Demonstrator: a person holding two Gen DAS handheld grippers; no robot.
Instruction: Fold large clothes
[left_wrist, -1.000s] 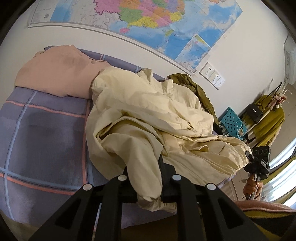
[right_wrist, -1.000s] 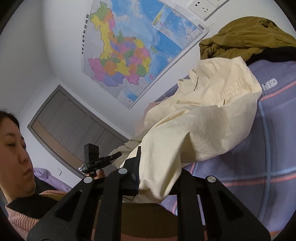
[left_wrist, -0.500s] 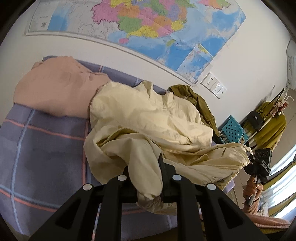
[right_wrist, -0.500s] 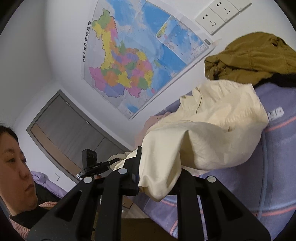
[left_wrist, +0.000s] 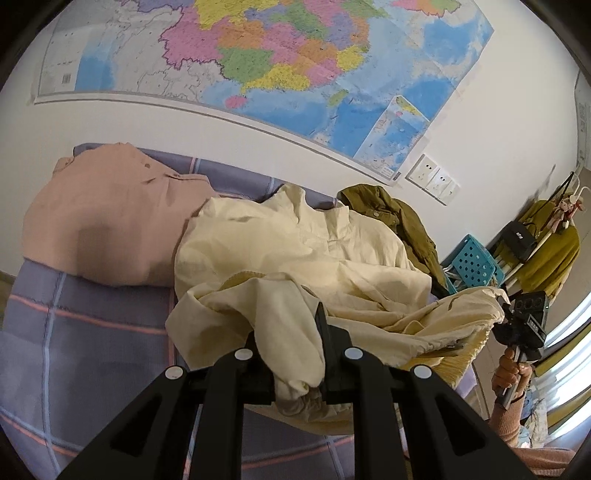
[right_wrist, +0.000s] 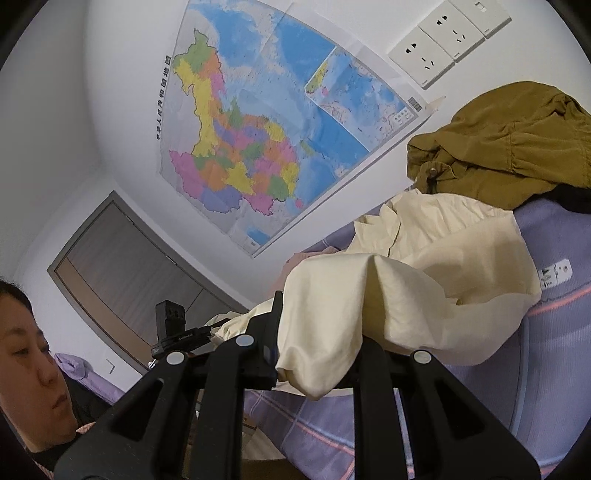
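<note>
Right, both grippers are clamped on the same cream shirt (left_wrist: 303, 254): thin, matte woven cotton, heavily creased, collar and placket visible at centre frame in the left view. The left gripper (left_wrist: 295, 354) is pitched down, jaws narrow, a bunched cuff with a gathered hem pinched between the black fingers (left_wrist: 325, 332) and hanging below them. The right gripper (right_wrist: 314, 354) is closer to level, jaws also narrow, gripping a smooth rounded fold of the shirt (right_wrist: 406, 280) that drapes over the right finger. In the left view the right gripper (left_wrist: 524, 321) shows at the right edge, held by a hand (left_wrist: 511, 373) in a pink knit sleeve, with the shirt stretched toward it. Most of the shirt sits heaped at mid-frame on the bed (left_wrist: 92, 339), covered in a lilac sheet with a pink-and-blue check. There are 2 other garments on it: a pink shirt (left_wrist: 107, 225), flat, at left, and an olive jacket (right_wrist: 509, 147), crumpled, at upper right of the right view. A glossy map (left_wrist: 277, 62) is on the wall.
</note>
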